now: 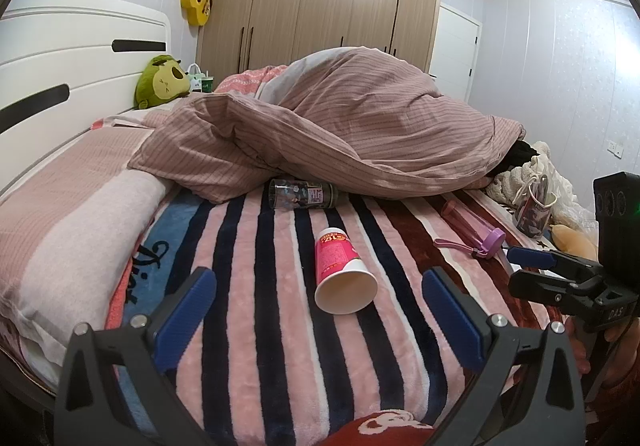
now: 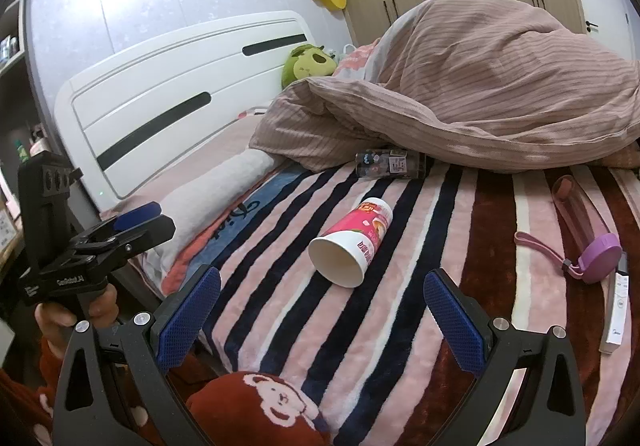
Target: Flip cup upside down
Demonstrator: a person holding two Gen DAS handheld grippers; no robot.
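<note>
A pink-and-white paper cup (image 1: 340, 270) lies on its side on the striped blanket (image 1: 248, 346), open mouth toward me. It also shows in the right wrist view (image 2: 354, 242). My left gripper (image 1: 320, 310) is open and empty, just short of the cup's mouth, its blue pads either side. My right gripper (image 2: 322, 310) is open and empty, also just short of the cup. The right gripper shows from the side in the left wrist view (image 1: 532, 266), and the left gripper in the right wrist view (image 2: 140, 219).
A dark printed tumbler (image 1: 304, 193) lies on its side against the rumpled striped duvet (image 1: 360, 117). A pink bottle with purple lid (image 1: 476, 230) lies at right. A white remote (image 2: 616, 310) is near the bed's right edge. Headboard (image 2: 180, 93) and pillow (image 1: 72, 230) are at left.
</note>
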